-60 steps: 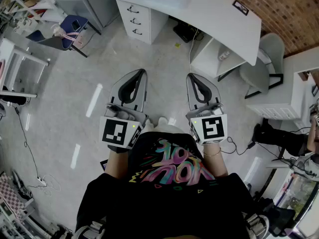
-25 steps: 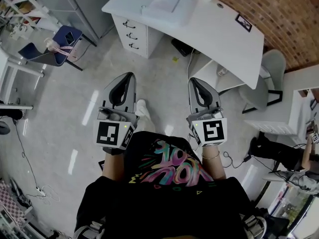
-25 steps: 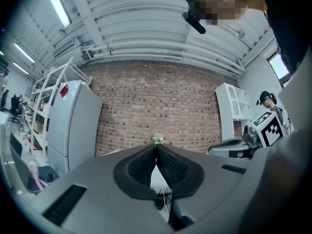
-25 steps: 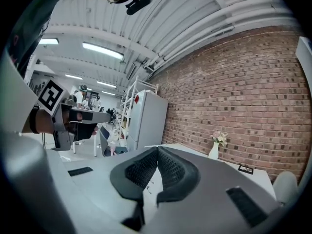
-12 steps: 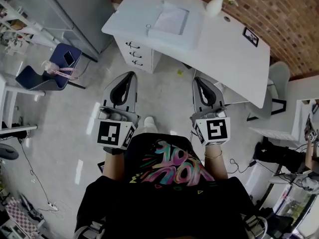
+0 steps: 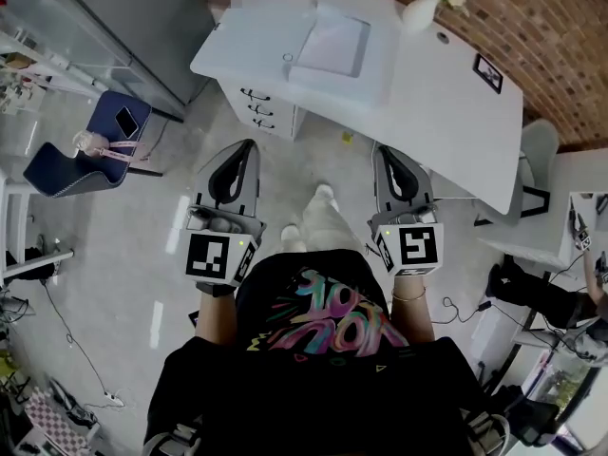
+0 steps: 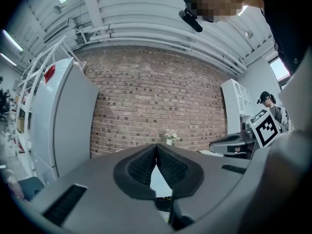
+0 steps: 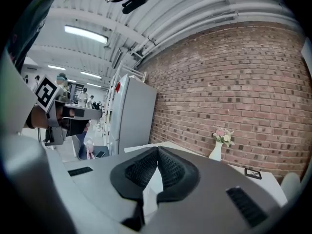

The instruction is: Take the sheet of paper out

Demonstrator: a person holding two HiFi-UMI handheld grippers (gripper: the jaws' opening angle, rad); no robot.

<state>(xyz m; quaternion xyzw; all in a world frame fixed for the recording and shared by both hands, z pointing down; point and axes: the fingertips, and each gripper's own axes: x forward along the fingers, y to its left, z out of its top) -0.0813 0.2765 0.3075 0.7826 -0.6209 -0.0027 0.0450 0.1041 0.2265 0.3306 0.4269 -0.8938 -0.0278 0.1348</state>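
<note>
Head view: left gripper (image 6: 245,150) and right gripper (image 6: 388,152) are clenched, empty. Sheet of paper (image 6: 334,44) is seen well ahead of both, on desk (image 6: 446,88). Jaws should be opened on approach, 1 edge pinched, sheet lifted flat.

Bright, even indoor light fills all views. Strip lights (image 8: 85,34) glow overhead in the right gripper view. In the head view the floor (image 6: 180,224) carries pale streaks of glare, the white desk (image 6: 446,93) is nearly washed out, and shadows are soft. Both gripper views are fisheye, with black corners and bent lines. The left gripper (image 7: 156,147) and right gripper (image 8: 157,151) look soft close to the lens, while the brick wall (image 7: 156,101) is sharp.
</note>
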